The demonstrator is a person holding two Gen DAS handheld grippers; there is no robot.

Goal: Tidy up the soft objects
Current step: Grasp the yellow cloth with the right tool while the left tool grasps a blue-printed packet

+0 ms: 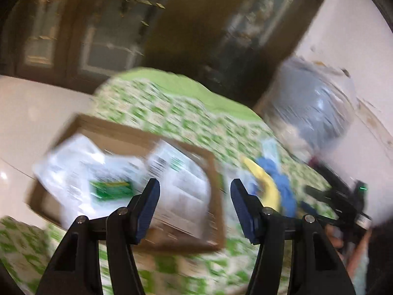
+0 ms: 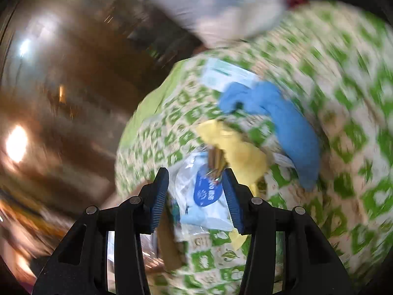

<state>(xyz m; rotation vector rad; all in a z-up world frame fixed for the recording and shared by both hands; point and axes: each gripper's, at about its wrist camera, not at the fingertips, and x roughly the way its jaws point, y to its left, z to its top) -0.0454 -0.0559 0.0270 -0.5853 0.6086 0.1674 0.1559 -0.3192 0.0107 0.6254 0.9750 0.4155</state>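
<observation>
My left gripper [image 1: 195,186] is open and empty, hovering over a cardboard box [image 1: 216,172] that holds white plastic packets [image 1: 81,169]. To the right of the box, a yellow cloth [image 1: 266,184] and a blue cloth [image 1: 283,186] lie on the green-and-white patterned bedsheet [image 1: 172,108]. My right gripper [image 2: 195,174] is open above a clear packet with a blue label [image 2: 205,194], and its pads stand apart from it. Beyond it lie the yellow cloth [image 2: 235,147], the blue cloth [image 2: 287,123] and a white packet [image 2: 226,73]. Both views are blurred by motion.
A large clear plastic bag with grey contents [image 1: 314,108] stands at the far right of the bed, by a pale wall [image 1: 356,36]. Dark wooden cabinets [image 1: 98,36] stand behind the bed. The other gripper's black body [image 1: 343,196] shows at the right edge.
</observation>
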